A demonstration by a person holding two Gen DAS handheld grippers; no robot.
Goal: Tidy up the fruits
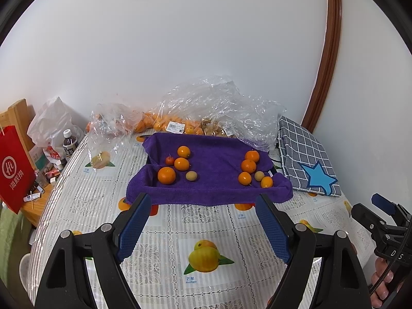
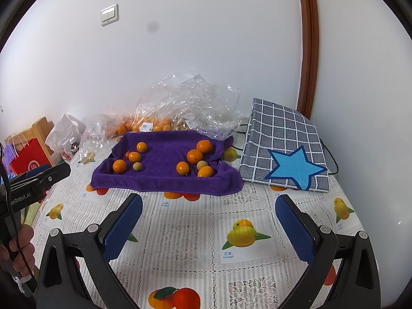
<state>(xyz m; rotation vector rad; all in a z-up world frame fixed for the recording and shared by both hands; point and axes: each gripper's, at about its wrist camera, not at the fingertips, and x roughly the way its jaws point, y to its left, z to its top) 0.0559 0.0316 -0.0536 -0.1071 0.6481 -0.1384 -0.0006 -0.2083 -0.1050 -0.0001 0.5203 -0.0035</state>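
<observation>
A purple towel (image 1: 213, 188) (image 2: 159, 180) covers a tray in the middle of the table. On its left side lie three oranges (image 1: 166, 175) (image 2: 119, 166), a small red fruit (image 1: 170, 160) and a tan round fruit (image 1: 191, 175) (image 2: 137, 166). On its right side lie several oranges (image 1: 248, 166) (image 2: 194, 156) and another tan fruit (image 1: 259, 175) (image 2: 202, 165). My left gripper (image 1: 203, 202) is open over the tablecloth just before the towel, nothing between its blue pads (image 1: 134, 229). My right gripper (image 2: 209, 203) is open too, empty, short of the towel's front edge.
Clear plastic bags of oranges (image 1: 164, 125) (image 2: 144, 126) lie behind the towel by the wall. A grey checked cloth with a blue star (image 1: 306, 159) (image 2: 283, 152) lies at the right. A red paper bag (image 1: 14, 170), a bottle (image 1: 69, 143) and clutter stand left of the table.
</observation>
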